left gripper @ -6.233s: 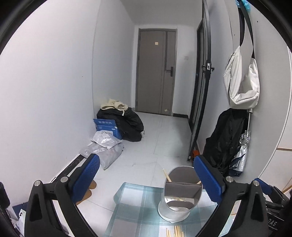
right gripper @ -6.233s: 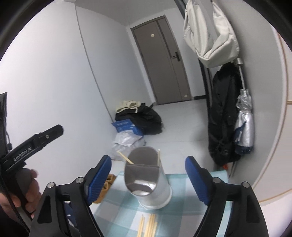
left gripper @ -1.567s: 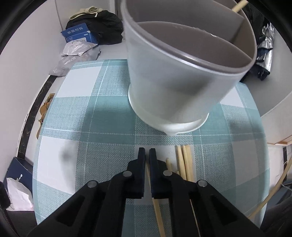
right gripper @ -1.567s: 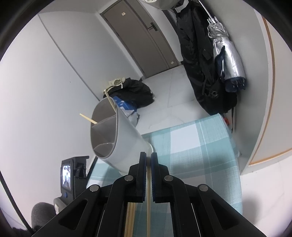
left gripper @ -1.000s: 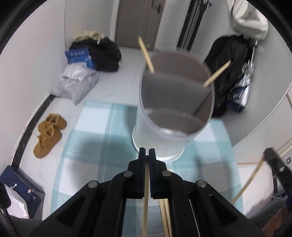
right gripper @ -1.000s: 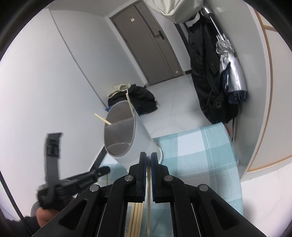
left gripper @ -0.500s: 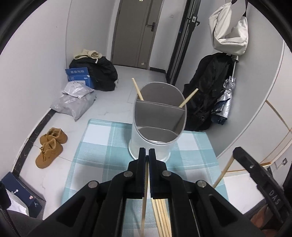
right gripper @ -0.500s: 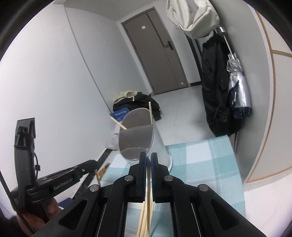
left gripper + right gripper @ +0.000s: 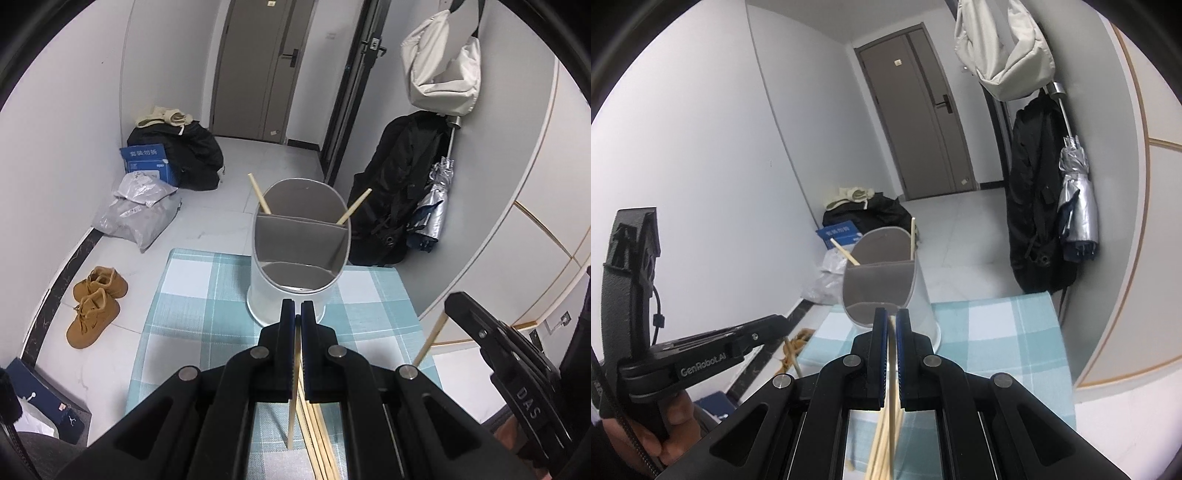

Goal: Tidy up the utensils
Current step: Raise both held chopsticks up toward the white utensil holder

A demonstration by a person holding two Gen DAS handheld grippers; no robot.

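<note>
A grey two-compartment utensil holder (image 9: 297, 258) stands on the teal checked table (image 9: 192, 306), with two wooden chopsticks (image 9: 260, 199) leaning in its far compartment. My left gripper (image 9: 297, 306) is shut on a chopstick (image 9: 292, 410) held above the table, just short of the holder. My right gripper (image 9: 892, 314) is shut on another chopstick (image 9: 892, 373), also raised and near the holder (image 9: 882, 284). Several loose chopsticks (image 9: 319, 435) lie on the table below. The right gripper shows in the left wrist view (image 9: 436, 332) at the right edge.
The floor beyond the table holds brown shoes (image 9: 96, 306), a grey parcel bag (image 9: 140, 214), a blue box (image 9: 146, 158) and black bags. A black coat and a silver umbrella (image 9: 432, 214) hang on the right wall. The table's far edge lies just behind the holder.
Both grippers closed on a chopstick each and lifted them from the table. Over the last second both rose and drew back from the holder.
</note>
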